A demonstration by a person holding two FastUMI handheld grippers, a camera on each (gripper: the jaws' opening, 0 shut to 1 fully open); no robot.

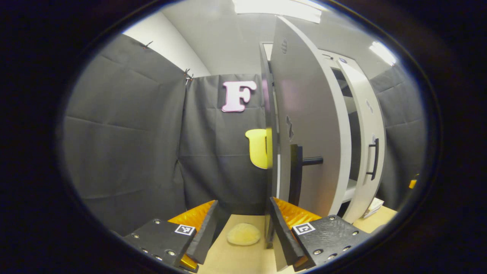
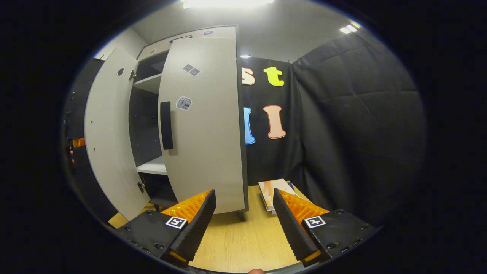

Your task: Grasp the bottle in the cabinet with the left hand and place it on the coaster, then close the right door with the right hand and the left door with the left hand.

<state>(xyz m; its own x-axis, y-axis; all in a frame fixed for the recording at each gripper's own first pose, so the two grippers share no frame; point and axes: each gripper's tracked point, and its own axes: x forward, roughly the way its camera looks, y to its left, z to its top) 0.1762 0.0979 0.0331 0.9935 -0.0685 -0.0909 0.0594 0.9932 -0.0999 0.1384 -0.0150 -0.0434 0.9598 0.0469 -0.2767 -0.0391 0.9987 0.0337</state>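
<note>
My left gripper is open low over the wooden table. A round pale-yellow coaster lies bare on the table, just beyond the gap between its fingers. The cabinet's left door stands open and nearly edge-on. Its thin edge comes down just inside my right-hand finger, and its black handle sticks out above. The right door is partly open farther right. My right gripper is open in front of that right door, below its black handle. White shelves show between the doors.
A small stack of papers or books lies on the table right of the cabinet, near my right gripper's finger. Black cloth walls close the booth on both sides. An orange piece shows beyond the left door.
</note>
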